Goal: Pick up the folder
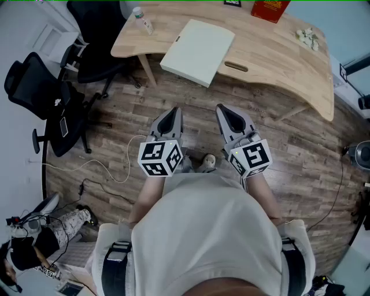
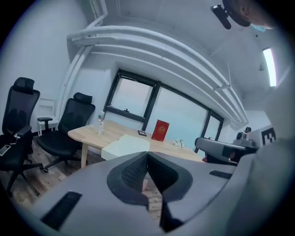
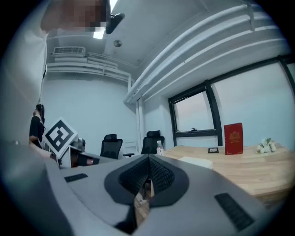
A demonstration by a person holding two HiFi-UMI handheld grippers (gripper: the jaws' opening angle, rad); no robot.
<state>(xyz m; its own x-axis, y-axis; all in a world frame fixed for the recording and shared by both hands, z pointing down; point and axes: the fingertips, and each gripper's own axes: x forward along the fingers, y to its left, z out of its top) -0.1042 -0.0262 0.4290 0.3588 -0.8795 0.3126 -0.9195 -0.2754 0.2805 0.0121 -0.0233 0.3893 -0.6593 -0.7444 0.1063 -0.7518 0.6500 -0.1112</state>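
A curved wooden tabletop (image 1: 277, 58) carries a white folder (image 1: 198, 51), flat at its near edge. A bottle (image 1: 141, 19) stands upright near the left end. A red book (image 1: 269, 8) and a small frame (image 1: 232, 3) stand along the far side, with a white clump (image 1: 307, 37) towards the right. A brown oblong thing (image 1: 236, 66) lies just right of the folder.

Red book (image 1: 269, 8) cut off at top edge, pale clump (image 1: 307, 38) on desk (image 1: 277, 58) unidentifiable

You are standing in an office. A long curved wooden desk (image 1: 277, 58) carries a white folder (image 1: 198, 51), and black swivel office chairs (image 1: 34, 98) stand beside it on a wood-plank floor (image 1: 300, 156). A wide dark-framed window (image 2: 138, 99) runs behind the desk, under a ceiling strip light (image 2: 268, 67).
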